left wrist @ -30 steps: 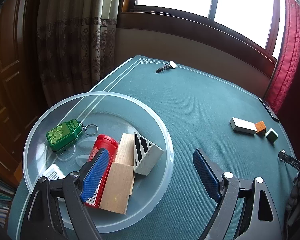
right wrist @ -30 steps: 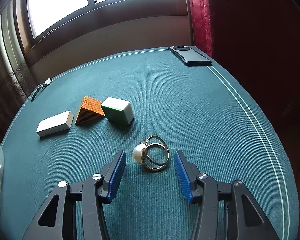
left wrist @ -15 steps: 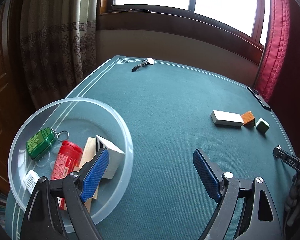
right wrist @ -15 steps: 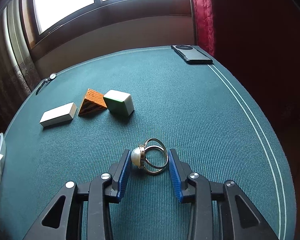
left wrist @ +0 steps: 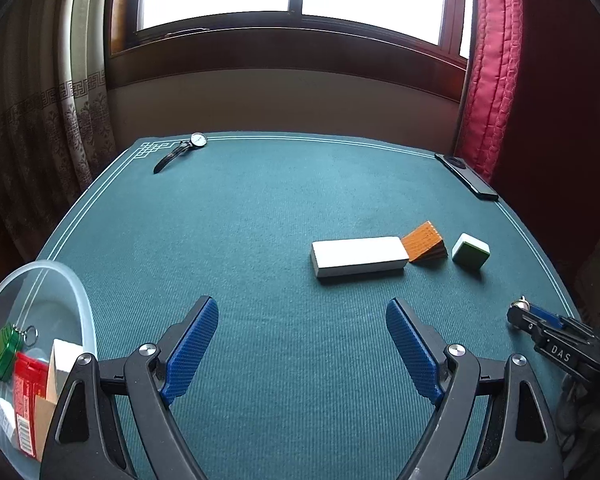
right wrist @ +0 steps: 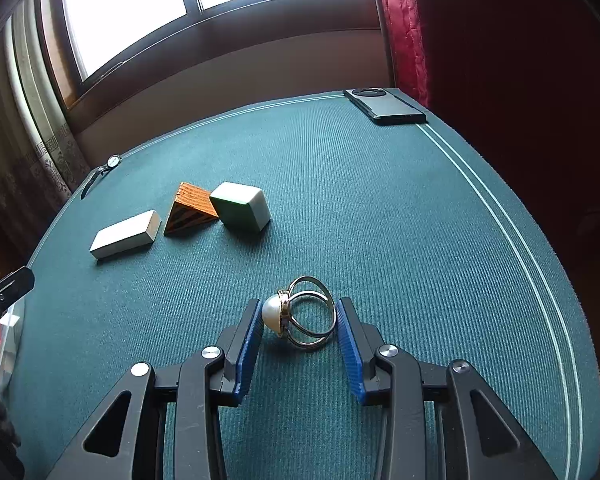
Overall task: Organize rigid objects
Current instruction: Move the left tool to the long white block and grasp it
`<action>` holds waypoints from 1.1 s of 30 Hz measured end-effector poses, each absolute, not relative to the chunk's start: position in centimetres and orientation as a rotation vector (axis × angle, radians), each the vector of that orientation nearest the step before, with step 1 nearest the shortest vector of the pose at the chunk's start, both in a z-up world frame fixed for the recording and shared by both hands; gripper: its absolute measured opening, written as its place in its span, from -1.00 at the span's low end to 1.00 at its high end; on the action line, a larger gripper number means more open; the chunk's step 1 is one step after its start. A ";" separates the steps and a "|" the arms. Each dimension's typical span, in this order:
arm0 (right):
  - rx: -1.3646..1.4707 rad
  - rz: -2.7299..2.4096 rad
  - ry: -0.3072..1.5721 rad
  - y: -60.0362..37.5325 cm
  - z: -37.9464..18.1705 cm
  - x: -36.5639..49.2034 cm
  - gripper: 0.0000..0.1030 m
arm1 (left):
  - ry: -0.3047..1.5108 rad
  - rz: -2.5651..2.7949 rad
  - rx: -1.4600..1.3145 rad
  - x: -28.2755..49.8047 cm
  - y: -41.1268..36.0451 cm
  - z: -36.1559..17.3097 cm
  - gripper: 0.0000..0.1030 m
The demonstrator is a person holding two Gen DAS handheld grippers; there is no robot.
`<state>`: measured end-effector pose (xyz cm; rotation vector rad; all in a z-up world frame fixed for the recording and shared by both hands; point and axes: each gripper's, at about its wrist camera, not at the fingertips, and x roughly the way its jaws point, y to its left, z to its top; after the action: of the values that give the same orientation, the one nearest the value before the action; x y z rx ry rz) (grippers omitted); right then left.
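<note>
A pearl ring (right wrist: 300,314) is seen on the green felt table (right wrist: 380,208) between the blue pads of the right gripper (right wrist: 299,322), the pearl turned toward 9 o'clock and pressed against the left pad, while the band's outer edge meets or nearly meets the right pad (contact on that side cannot be confirmed), so the fingers are drawn in closely around the ring, which is not lifted off the felt. Toward 11 o'clock from the ring, three blocks are laid in a row: a white bar (right wrist: 124,234), an orange wedge (right wrist: 190,208) and a green-topped tile (right wrist: 240,206), the wedge touching the tile. A black phone (right wrist: 384,106) is placed near the far edge at 1 o'clock, and a wristwatch (right wrist: 102,172) at 10 o'clock. In the left wrist view the left gripper (left wrist: 302,350) is held wide apart over bare felt, with nothing between its fingers. At 8 o'clock of it a clear plastic bowl (left wrist: 82,300) is seen, in which a green keychain (left wrist: 4,350), a red container (left wrist: 28,400) and wooden blocks (left wrist: 60,372) are kept.
</note>
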<state>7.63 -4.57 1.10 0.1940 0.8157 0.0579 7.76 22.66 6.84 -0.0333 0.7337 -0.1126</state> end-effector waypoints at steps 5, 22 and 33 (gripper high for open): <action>0.204 0.063 0.812 -4.7 1.0 7.6 -0.23 | 0.763 -0.147 -0.021 10.0 20.5 5.9 0.69; 0.216 0.070 0.808 -5.0 1.0 7.5 -0.23 | 0.813 -0.203 -0.028 15.9 16.9 3.1 0.86; 0.217 0.071 0.807 -5.0 0.9 7.5 -0.23 | 0.880 -0.115 -0.020 18.6 16.6 1.7 0.88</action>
<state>7.53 -5.00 0.92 0.2167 0.8074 0.0706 18.62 16.57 1.72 -0.0195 0.8802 -0.1151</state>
